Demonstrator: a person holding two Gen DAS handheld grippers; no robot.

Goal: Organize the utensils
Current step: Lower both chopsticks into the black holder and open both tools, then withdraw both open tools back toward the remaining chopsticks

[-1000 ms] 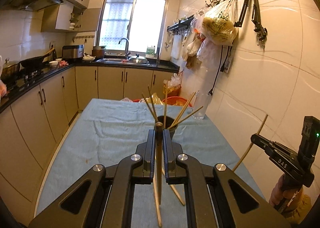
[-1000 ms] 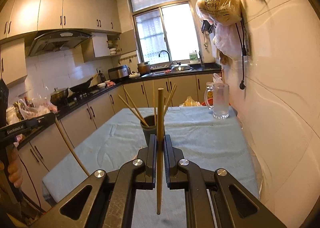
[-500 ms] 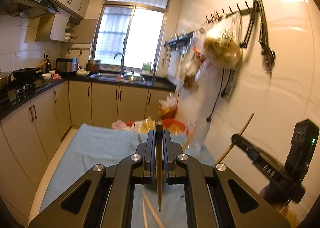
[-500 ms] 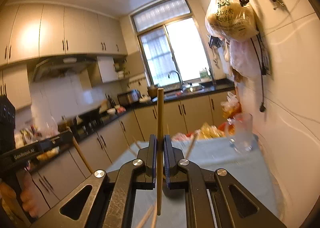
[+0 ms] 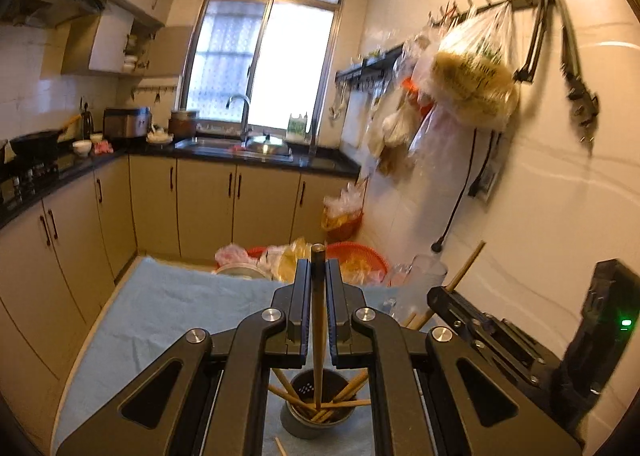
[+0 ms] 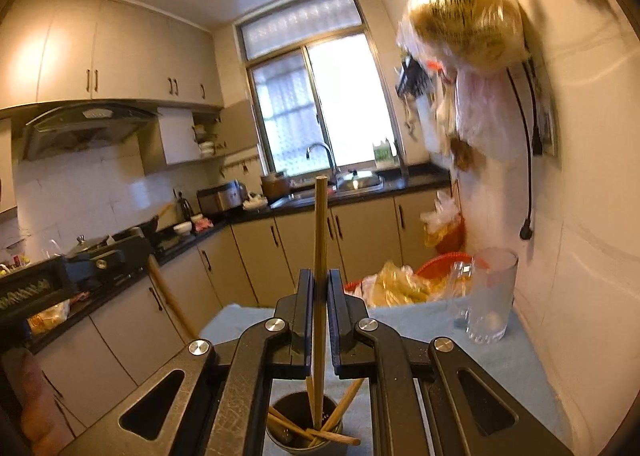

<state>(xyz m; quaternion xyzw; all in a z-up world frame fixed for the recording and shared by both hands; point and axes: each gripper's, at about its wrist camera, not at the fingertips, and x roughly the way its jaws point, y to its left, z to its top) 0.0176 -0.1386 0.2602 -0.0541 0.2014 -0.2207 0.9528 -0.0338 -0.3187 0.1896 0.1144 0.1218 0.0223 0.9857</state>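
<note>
**A:** Both grippers have travelled forward since a second ago; the dark utensil cup [image 5: 318,408], then ahead of them on the table, now sits right beneath their fingers.

**B:** And what do they carry?

**A:** One wooden chopstick each. The left gripper [image 5: 318,288] is clamped on an upright chopstick [image 5: 318,336] whose lower tip hangs over the cup's mouth. The right gripper [image 6: 319,296] is pressed tight on the other chopstick [image 6: 319,256], which rises well above its fingers and reaches down into the cup.

**B:** What's in the cup?

**A:** Several chopsticks [image 6: 316,432], leaning crosswise against its rim.

**B:** Around it?

**A:** The cup stands on a light blue tablecloth [image 5: 160,312]. A clear glass pitcher [image 6: 490,296] stands near the wall, with an orange basket [image 5: 360,258] beyond the table's far edge.
</note>
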